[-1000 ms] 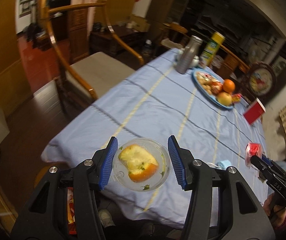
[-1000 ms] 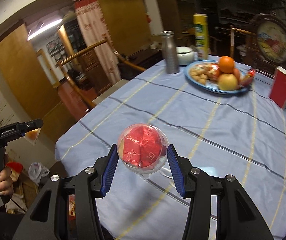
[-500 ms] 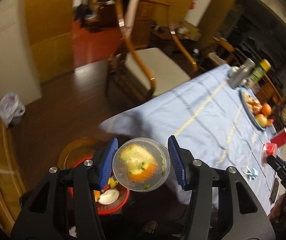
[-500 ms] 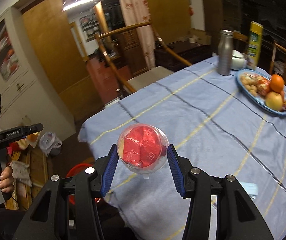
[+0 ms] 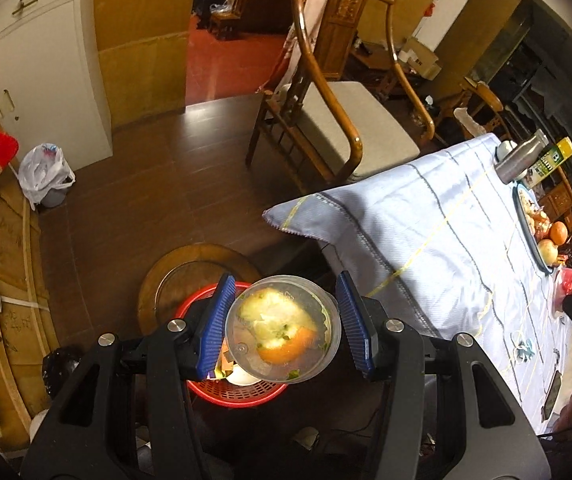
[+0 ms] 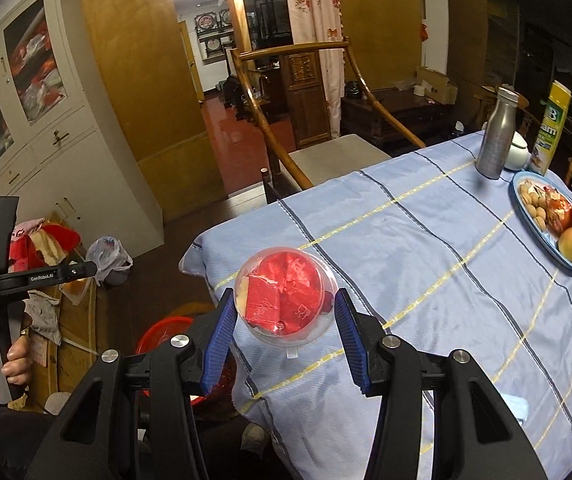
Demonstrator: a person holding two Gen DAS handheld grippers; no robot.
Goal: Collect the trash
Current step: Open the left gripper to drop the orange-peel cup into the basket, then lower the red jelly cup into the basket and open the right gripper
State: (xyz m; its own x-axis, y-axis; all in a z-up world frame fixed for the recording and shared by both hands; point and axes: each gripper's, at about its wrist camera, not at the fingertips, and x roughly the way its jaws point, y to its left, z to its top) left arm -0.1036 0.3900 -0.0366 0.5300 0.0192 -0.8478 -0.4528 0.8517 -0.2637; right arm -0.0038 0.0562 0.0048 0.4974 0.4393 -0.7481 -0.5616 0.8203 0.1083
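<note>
My left gripper is shut on a clear plastic cup holding orange peel and food scraps, tilted above a red mesh trash basket on the floor that holds some waste. My right gripper is shut on a clear plastic cup stuffed with red wrappers, held above the near corner of the blue tablecloth. The red basket shows low left in the right wrist view, partly hidden by the gripper. The left gripper's handle shows at far left there.
A wooden armchair stands by the table. A fruit plate, steel bottle and yellow box sit at the table's far end. A round wooden stool is behind the basket. A white bagged bin stands by the cabinet.
My left gripper has swung left off the table and now holds its cup over the red basket, more tilted. My right gripper has also turned left toward the table's corner.
</note>
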